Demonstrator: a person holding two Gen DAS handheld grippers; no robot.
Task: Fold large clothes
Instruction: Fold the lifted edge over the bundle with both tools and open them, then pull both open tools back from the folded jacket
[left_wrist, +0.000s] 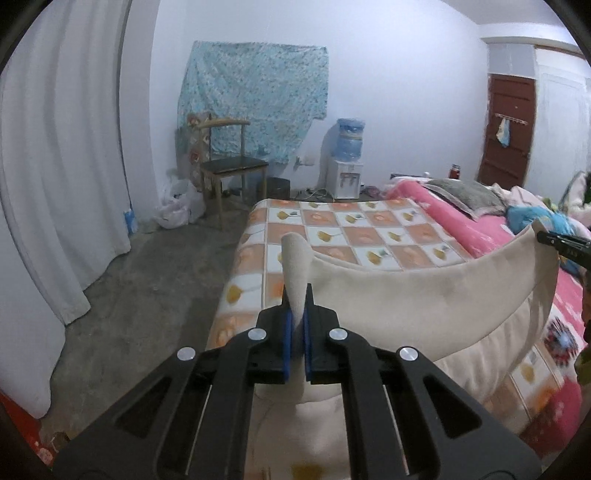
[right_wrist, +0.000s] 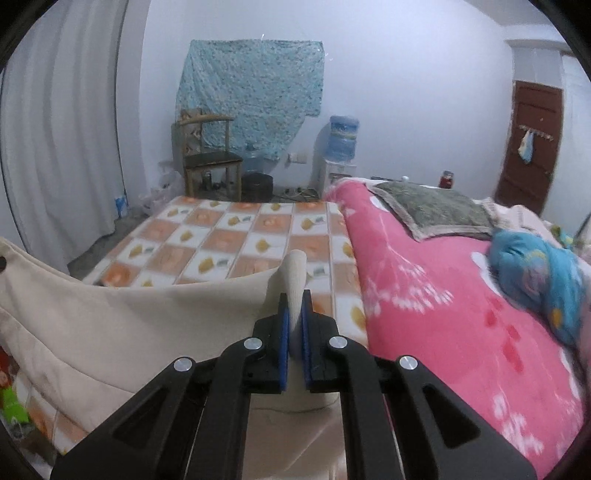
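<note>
A large cream garment (left_wrist: 424, 295) hangs stretched between my two grippers above the bed. My left gripper (left_wrist: 297, 295) is shut on one corner of it, and a tongue of cloth sticks up past the blue pads. The same cream garment (right_wrist: 129, 317) sags leftward in the right wrist view, where my right gripper (right_wrist: 294, 299) is shut on its other corner. The right gripper's black tip (left_wrist: 561, 242) shows at the right edge of the left wrist view, holding the far corner. The lower part of the garment drops out of sight below both grippers.
The bed carries an orange-and-white checked sheet (left_wrist: 351, 229) and a pink floral blanket (right_wrist: 443, 314) with a grey pillow (right_wrist: 436, 212) and a blue bundle (right_wrist: 535, 273). A wooden chair (left_wrist: 229, 166), a water dispenser (left_wrist: 347, 162), a white curtain (left_wrist: 55, 184) and a brown door (left_wrist: 508, 129) stand beyond.
</note>
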